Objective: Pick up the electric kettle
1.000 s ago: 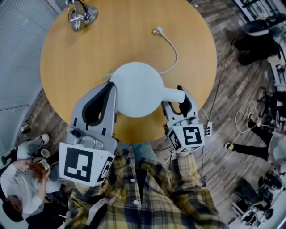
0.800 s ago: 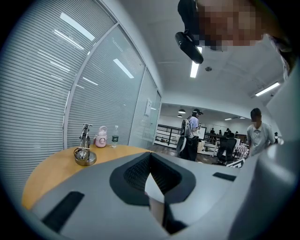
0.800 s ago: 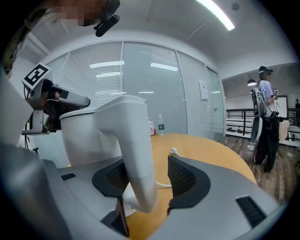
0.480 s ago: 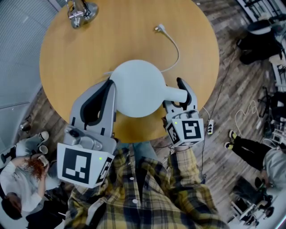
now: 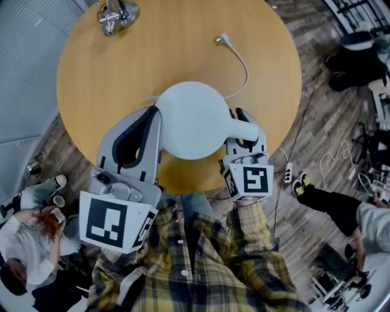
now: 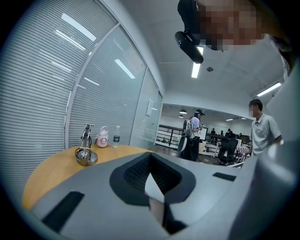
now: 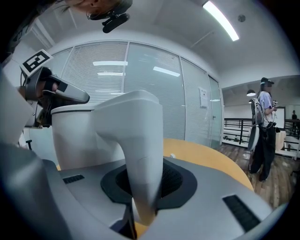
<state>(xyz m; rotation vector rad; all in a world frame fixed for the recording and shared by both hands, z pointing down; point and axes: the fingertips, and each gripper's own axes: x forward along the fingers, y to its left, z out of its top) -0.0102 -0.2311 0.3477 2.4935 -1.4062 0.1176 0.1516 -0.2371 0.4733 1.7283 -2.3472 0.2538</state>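
Observation:
A white electric kettle (image 5: 192, 119) stands on the round wooden table (image 5: 122, 67), its handle (image 5: 242, 127) pointing right. My right gripper (image 5: 244, 131) is on that handle, jaws closing, pads against both its sides. In the right gripper view the handle (image 7: 140, 140) drops between the dark pads of the right gripper (image 7: 143, 187), with the kettle body (image 7: 79, 136) to the left. My left gripper (image 5: 152, 119) rests against the kettle's left side, jaws close together. In its own view the left gripper (image 6: 152, 183) shows only a thin pale sliver between the pads.
The kettle's cord (image 5: 244, 67) runs back to a loose plug (image 5: 220, 40). A metal stand (image 5: 116, 12) sits at the table's far edge, beside a pink bottle (image 6: 102, 138). A power strip (image 5: 287, 172) lies on the floor. A seated person (image 5: 30, 231) is lower left; another person's leg (image 5: 329, 204) at right.
The right gripper's jaws have come together from wide open onto the kettle handle. The left gripper and kettle stayed put. A person on the floor at right has walked nearer.

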